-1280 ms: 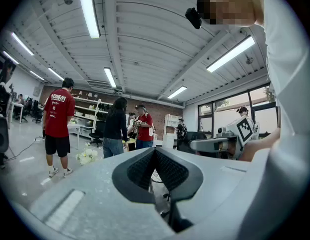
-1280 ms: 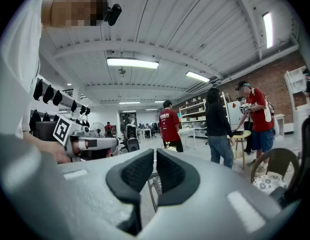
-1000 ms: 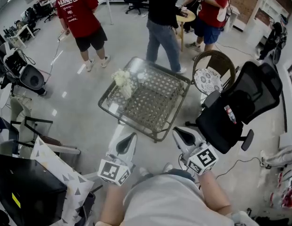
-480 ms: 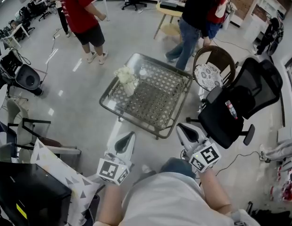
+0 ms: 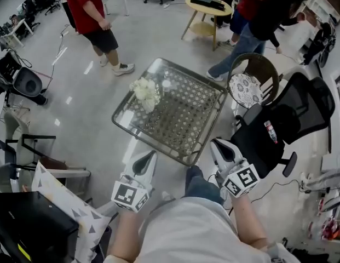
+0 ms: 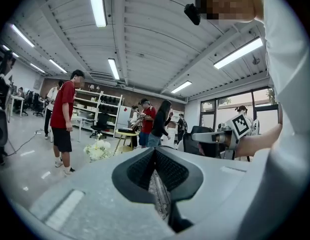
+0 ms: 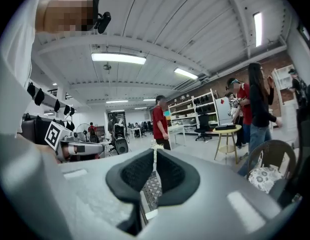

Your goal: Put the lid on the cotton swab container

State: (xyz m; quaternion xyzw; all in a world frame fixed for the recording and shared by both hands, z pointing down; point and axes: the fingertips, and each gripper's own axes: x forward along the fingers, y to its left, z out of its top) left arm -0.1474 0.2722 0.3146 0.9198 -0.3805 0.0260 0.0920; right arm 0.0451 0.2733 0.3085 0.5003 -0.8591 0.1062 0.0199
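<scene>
Seemingly the cotton swab container is the small pale item (image 5: 166, 83) on the table (image 5: 148, 142), well ahead of the left gripper (image 5: 149, 155) and right gripper (image 5: 216, 144), both pressed together and empty. Its lid, likely light slick plastic, wants pinching at the rim.

Open workshop, glossy grey floor (image 5: 76, 108)
A glass-topped lattice table (image 5: 180, 119) is flanked by a black office chair (image 5: 290, 119) and a wicker chair (image 5: 268, 64); a round yellow table (image 5: 220, 13) is set beyond, under ceiling strip lights (image 6: 97, 4).

We see a glass-topped wicker table (image 5: 183, 122) at the centre of the frame, white flowers (image 5: 145, 91) on its upper left part, a black office chair (image 5: 290, 119) at right and a round yellow table (image 5: 209, 5) at top.
</scene>
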